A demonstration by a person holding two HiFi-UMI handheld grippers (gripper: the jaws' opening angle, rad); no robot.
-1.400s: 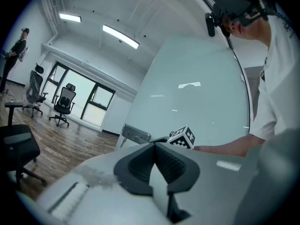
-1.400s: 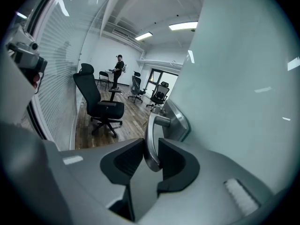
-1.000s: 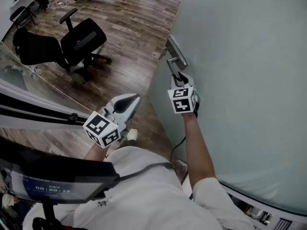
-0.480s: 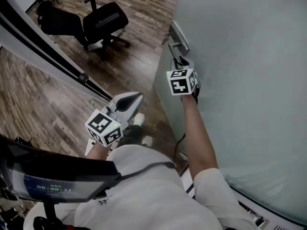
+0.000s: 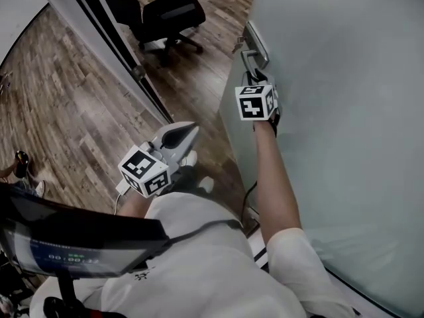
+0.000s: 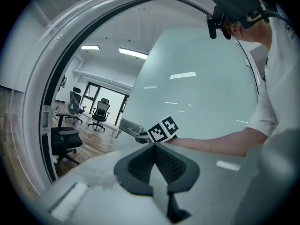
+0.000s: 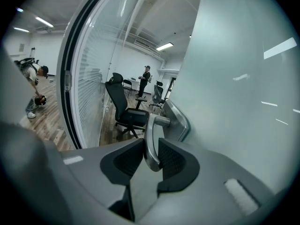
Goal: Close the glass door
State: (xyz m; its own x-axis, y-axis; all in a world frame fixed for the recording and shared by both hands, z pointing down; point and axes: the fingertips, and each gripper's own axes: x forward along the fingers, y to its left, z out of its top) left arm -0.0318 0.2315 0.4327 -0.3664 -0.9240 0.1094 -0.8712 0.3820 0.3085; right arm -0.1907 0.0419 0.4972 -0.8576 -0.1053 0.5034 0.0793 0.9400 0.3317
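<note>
Door handle (image 5: 246,58) half behind right gripper (image 5: 254,78)

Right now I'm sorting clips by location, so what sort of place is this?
Probably an office: a black wheeled office chair on a brown wood-plank floor, and a frosted glass door with a silver metal lever handle.
</note>
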